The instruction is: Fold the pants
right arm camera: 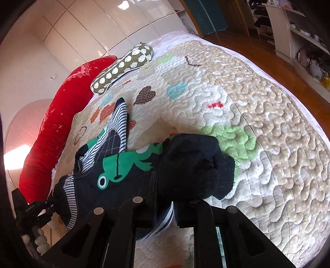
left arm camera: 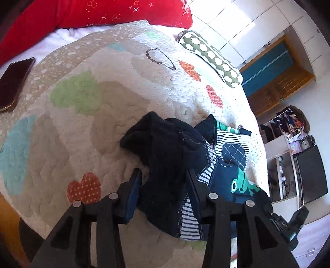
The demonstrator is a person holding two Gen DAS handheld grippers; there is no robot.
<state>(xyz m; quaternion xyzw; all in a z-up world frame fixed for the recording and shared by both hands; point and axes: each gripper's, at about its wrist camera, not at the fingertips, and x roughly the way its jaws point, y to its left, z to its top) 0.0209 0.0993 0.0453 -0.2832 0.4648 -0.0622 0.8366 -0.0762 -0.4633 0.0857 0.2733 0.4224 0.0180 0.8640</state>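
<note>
The small dark navy pants (left arm camera: 173, 156), with striped lining and a green frog patch (right arm camera: 115, 167), lie bunched on the quilted bedspread (left arm camera: 86, 127). My left gripper (left arm camera: 164, 179) has its jaws apart around a fold of the dark fabric, which fills the gap between them. My right gripper (right arm camera: 175, 193) grips the other bunched dark end of the pants (right arm camera: 191, 165), with fabric over and between its jaws. The right gripper also shows at the lower right of the left wrist view (left arm camera: 288, 224), and the left gripper at the lower left of the right wrist view (right arm camera: 39, 208).
A phone (left arm camera: 14, 82) lies on the bed at the left. A red pillow (left arm camera: 99, 12) and a green spotted cushion (left arm camera: 212, 59) lie at the bed's far side. Shelves and a dark screen (left arm camera: 309, 175) stand beyond the bed edge, over a wooden floor (right arm camera: 257, 49).
</note>
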